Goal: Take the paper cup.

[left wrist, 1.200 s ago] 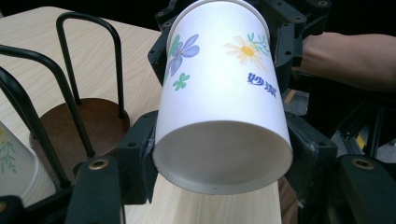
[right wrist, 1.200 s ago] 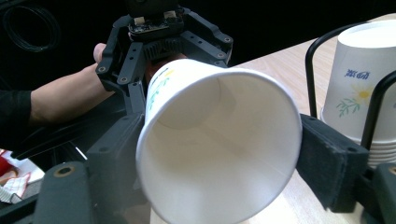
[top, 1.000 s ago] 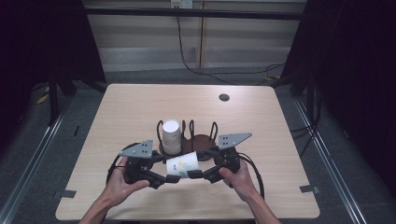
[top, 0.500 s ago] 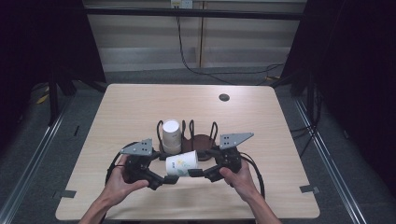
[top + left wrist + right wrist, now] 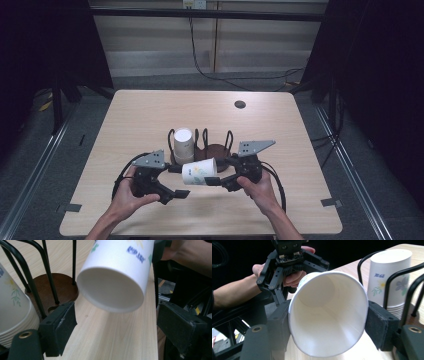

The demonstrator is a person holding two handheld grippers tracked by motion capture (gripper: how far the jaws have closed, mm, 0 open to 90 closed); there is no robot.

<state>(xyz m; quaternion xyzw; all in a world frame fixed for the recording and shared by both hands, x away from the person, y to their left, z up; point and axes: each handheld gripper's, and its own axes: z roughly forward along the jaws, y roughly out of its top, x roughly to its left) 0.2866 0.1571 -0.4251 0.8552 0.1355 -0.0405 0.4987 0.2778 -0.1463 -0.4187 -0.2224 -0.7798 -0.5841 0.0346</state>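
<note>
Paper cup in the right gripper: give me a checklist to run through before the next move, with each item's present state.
1. Right gripper clamps the paper cup near its mouth: ok.
2. Cup rim undamaged: not ok, it looks squeezed slightly oval in the right gripper view.
3. Left gripper open: ok, its jaws stand wide apart with the cup's base between and above them, untouched.
4. Cup off the table: ok, it is held on its side.
5. Rack has a free slot: ok, the brown base beside the cup stack is bare.
6. Whether the cup is single or nested: cannot tell.
</note>
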